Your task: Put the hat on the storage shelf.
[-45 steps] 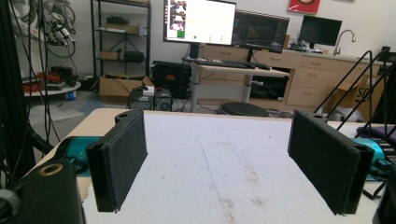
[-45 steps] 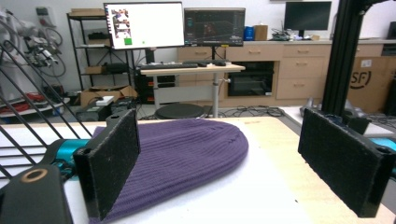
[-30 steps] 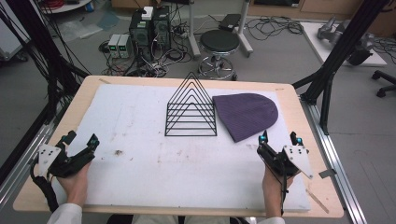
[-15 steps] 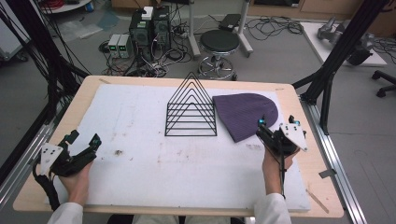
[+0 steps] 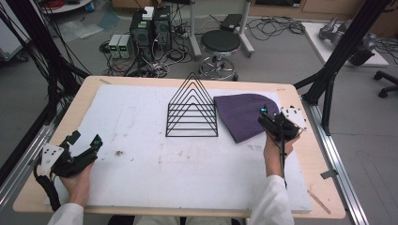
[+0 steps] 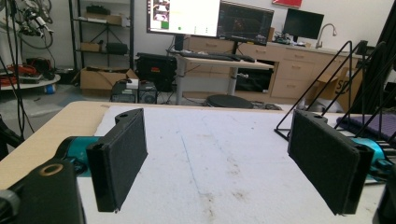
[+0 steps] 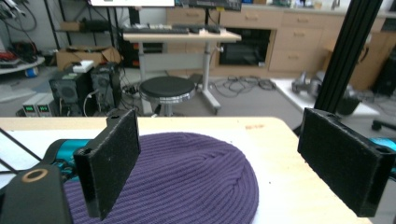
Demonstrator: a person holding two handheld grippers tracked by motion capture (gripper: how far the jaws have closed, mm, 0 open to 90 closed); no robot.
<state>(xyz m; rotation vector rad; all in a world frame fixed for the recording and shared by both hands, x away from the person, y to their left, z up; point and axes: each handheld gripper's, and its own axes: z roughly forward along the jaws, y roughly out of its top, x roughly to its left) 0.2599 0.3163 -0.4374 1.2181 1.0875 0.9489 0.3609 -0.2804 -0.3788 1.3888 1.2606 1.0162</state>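
Over at the left edge of the surface (image 5: 141,187), the left gripper (image 5: 84,144) rests low in the person's hand, its jaws spread wide with nothing between them, pointing out across the stained white mat (image 5: 141,126). It sits well apart from everything else.

In the middle stands the black wire rack (image 5: 192,110), a row of upright triangular frames, empty.

Just beside the rack, to its right, the purple beanie (image 5: 241,115) lies flat on the mat, its rounded crown toward the far right corner. The right gripper (image 5: 268,119) hangs at the hat's near right edge, jaws released and wide; in the right gripper view the knit (image 7: 187,182) lies below and between the two pads, nothing pinched yet.

To do this reach well, I'd say the hand should come down until the lower pad slips under a fold of the brim, then close on a good thickness of knit rather than a single loose layer, so the hat lifts without slipping out.
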